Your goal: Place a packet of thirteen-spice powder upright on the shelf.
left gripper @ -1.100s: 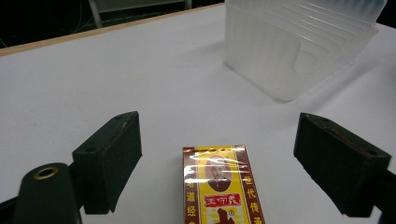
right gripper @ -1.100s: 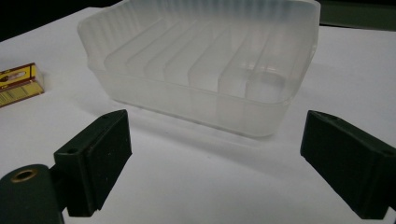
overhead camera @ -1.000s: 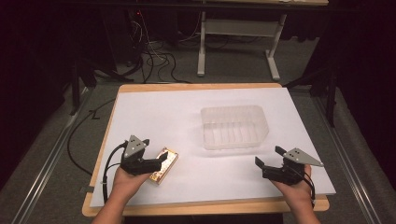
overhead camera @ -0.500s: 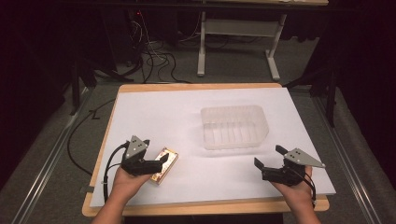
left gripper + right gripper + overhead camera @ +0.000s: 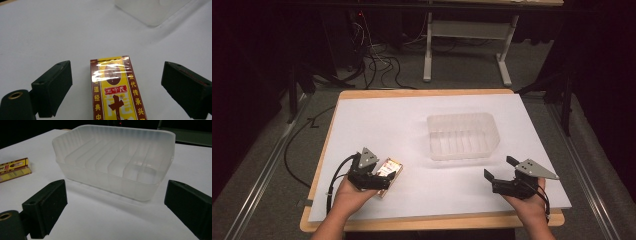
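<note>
A small flat box [image 5: 116,90], glossy with clear wrap and printed in yellow, dark red and Chinese characters, lies flat on the white sheet covering the counter [image 5: 377,120], near its front left corner. The left claw [image 5: 379,181] sits around it, both black jaws spread wide with clear gaps on each side of the box, so it has hold of nothing (it looks lined up to close on the box's long sides). Well apart toward the middle of the counter stands a frosted plastic tub [image 5: 463,136], rectangular with rounded corners and ribbed walls, apparently empty and a likely place for the box to go. The right claw [image 5: 502,172] rests near the front right, also wide open and empty, pointing at the tub.
</note>
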